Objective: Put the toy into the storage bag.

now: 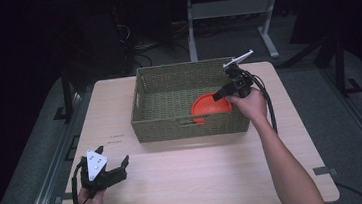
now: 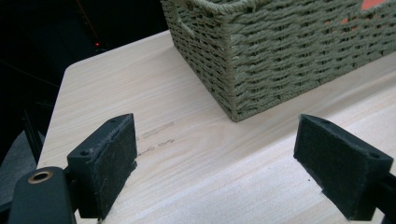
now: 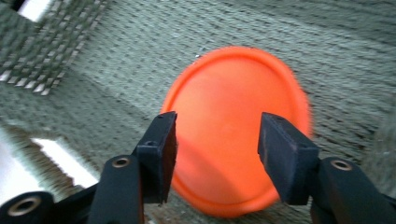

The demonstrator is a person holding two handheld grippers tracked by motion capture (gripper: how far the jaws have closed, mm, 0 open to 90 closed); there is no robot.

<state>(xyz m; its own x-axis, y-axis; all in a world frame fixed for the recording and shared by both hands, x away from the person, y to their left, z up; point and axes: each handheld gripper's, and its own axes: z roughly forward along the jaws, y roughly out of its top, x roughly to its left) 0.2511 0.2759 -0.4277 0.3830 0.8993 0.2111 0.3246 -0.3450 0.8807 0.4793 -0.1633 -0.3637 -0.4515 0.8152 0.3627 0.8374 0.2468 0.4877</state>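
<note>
One orange disc (image 3: 236, 130) lies flat on the bottom of the one woven basket (image 1: 191, 123), toward its near right corner, directly under the right gripper (image 1: 224, 93); that gripper's two jaws stand spread above the disc, holding nothing; the basket sits on the one wooden table (image 1: 201, 175); the left gripper (image 1: 112, 164) is well off at the table's near left corner, its two jaws wide apart, empty, the basket's corner ahead of it
</note>
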